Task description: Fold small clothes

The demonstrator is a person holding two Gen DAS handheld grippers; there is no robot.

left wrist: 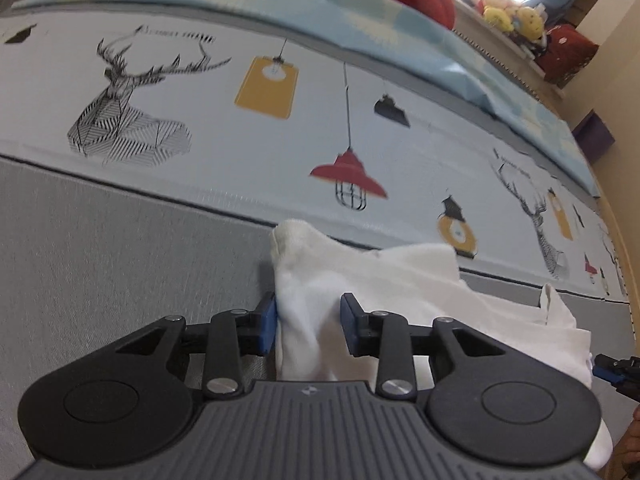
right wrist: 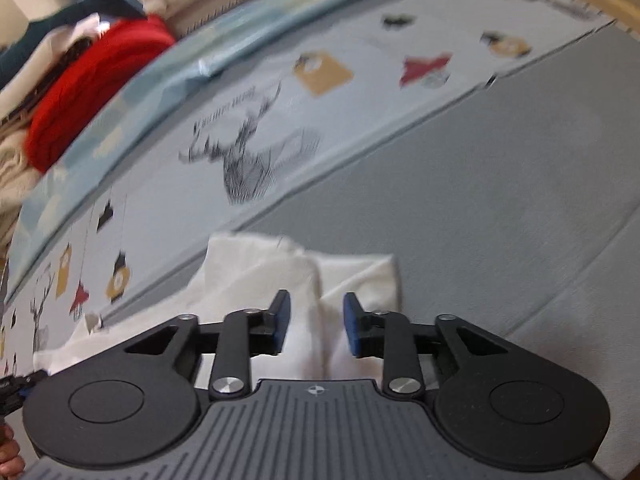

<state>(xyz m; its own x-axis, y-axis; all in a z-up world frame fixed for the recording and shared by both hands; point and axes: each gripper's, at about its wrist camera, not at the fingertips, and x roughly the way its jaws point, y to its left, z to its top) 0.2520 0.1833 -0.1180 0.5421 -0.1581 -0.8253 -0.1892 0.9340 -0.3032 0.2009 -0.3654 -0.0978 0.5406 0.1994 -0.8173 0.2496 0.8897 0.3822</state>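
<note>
The left hand-held gripper (left wrist: 308, 326) is seen with its blue pads standing apart, a bunched fold of the white garment (left wrist: 384, 300) lying between them. The left pad touches the cloth's edge; whether either pad truly presses cannot be told, and the jaws are judged released rather than clamped. In the other view the right hand-held gripper (right wrist: 316, 322) is likewise parted, with a doubled ridge of the same white garment (right wrist: 288, 280) rising between its pads, no firm pinch being visible.

From each gripper the cloth spreads outward: in the left view toward three o'clock, where the other gripper's tip is glimpsed at the frame edge; in the right view toward nine o'clock. The garment lies on the grey part of the bed (left wrist: 120, 248), its far edge just reaching a printed sheet (left wrist: 280, 128) with deer and lamp motifs toward twelve o'clock. Beyond that a pale blue blanket (left wrist: 360, 20) is laid, and a red cushion (right wrist: 92, 88) is seen at ten o'clock in the right view, with plush toys (left wrist: 508, 12) at one o'clock in the left.

A fold is judged to be just laid down, both ends being let go. The next move is judged to call for fresh grasps on an outer edge, taken through a single layer, so the cloth can be doubled again without dragging.
</note>
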